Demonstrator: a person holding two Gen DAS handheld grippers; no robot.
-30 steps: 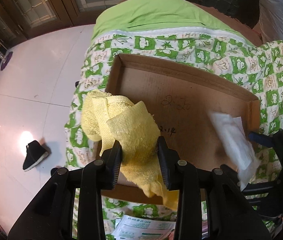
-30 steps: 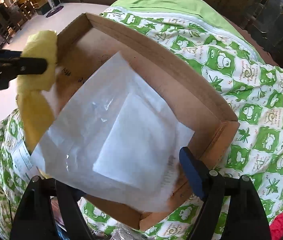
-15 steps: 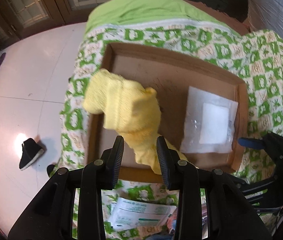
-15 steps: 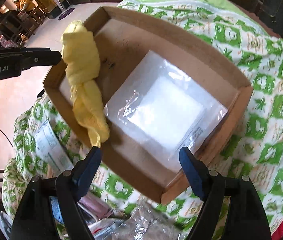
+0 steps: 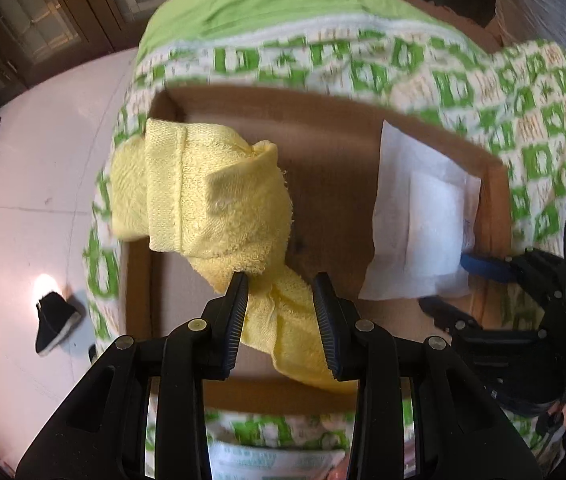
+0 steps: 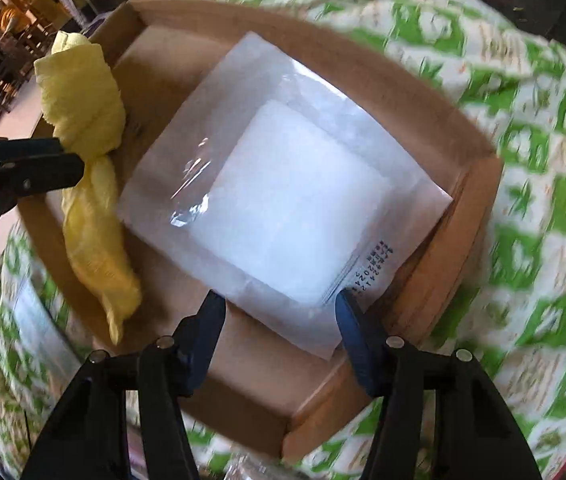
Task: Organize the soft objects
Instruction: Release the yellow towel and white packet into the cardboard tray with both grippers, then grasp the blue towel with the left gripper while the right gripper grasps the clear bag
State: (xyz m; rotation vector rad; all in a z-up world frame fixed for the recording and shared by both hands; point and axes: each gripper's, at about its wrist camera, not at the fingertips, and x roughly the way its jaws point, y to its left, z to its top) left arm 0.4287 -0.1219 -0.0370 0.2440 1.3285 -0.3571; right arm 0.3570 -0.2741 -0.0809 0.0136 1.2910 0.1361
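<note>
Cardboard tray, shallow and brown point(image 6: 459, 216), taken as landmark; it rests on a green-and-white patterned bedcover point(image 6: 543, 128). Left claw point(image 5: 281, 308) grips the twisted yellow terry towel point(image 5: 211, 200) at its narrow waist, above the tray's left side, tail drooping toward the near wall. Right claw point(image 6: 281, 320) stands wide, fingers straddling the near edge of the flat clear plastic packet with a white pad inside point(image 6: 279, 200), which lies on the tray's right floor. Risk: released here, the towel's tail may drape over the near wall, or its bulk may cover the packet
</note>
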